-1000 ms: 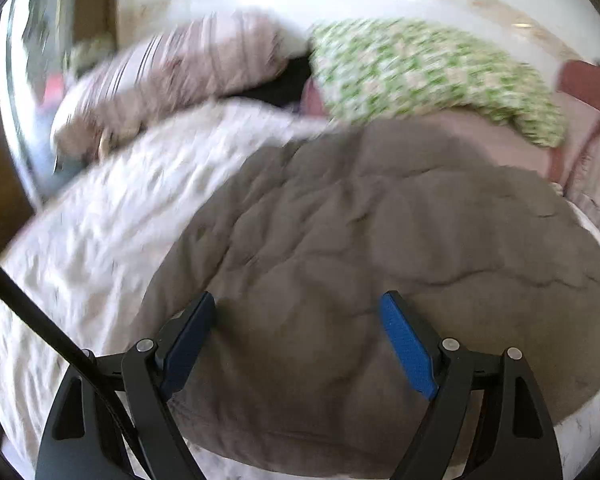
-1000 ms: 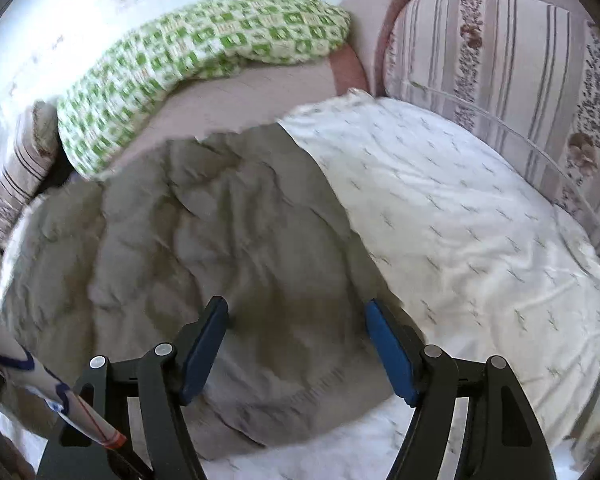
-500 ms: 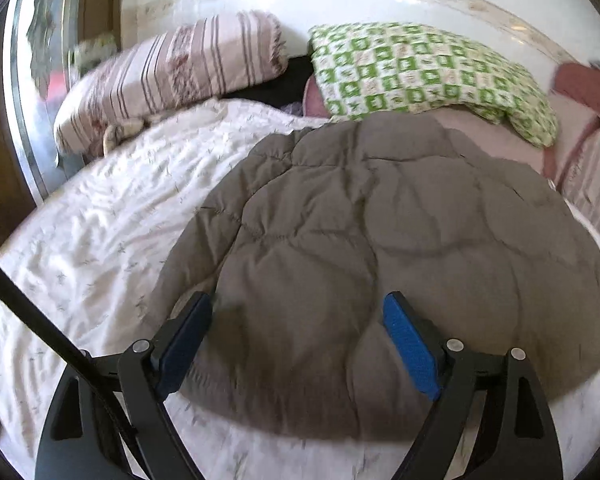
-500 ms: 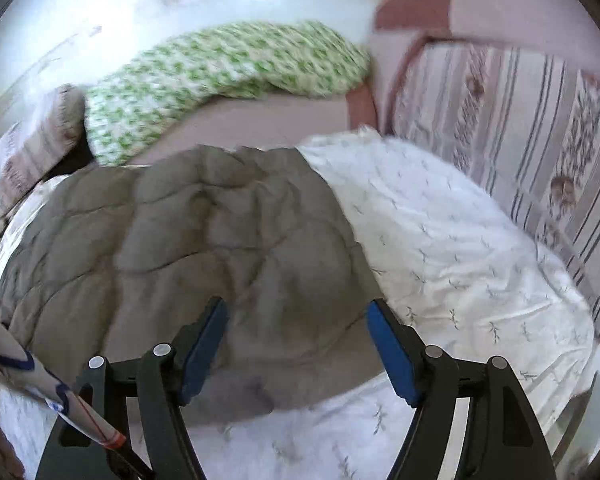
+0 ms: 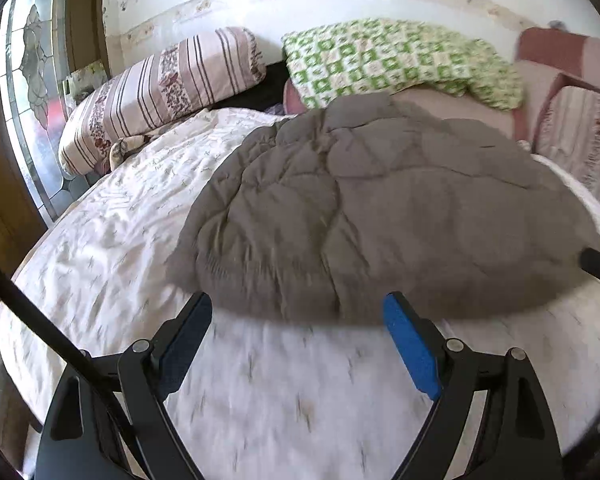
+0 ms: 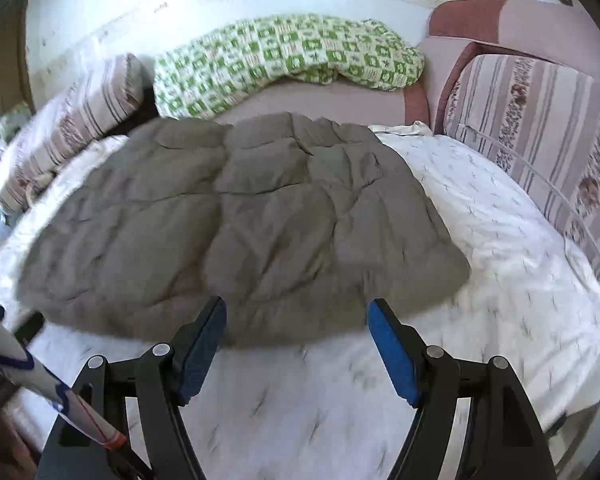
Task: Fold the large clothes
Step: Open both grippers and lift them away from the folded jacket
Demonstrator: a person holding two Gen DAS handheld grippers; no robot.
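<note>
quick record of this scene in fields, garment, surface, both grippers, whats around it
garment: grey quilted garment, lying spread flat, puffy and creased
surface: white patterned bedsheet
left gripper: open, nothing between the jaws, over bare sheet just short of the garment's near edge
right gripper: open, nothing between the jaws, at the garment's near edge
behind garment: green checked blanket, striped pillow
right side: striped floral cushion
contact: neither gripper touches the garment
</note>
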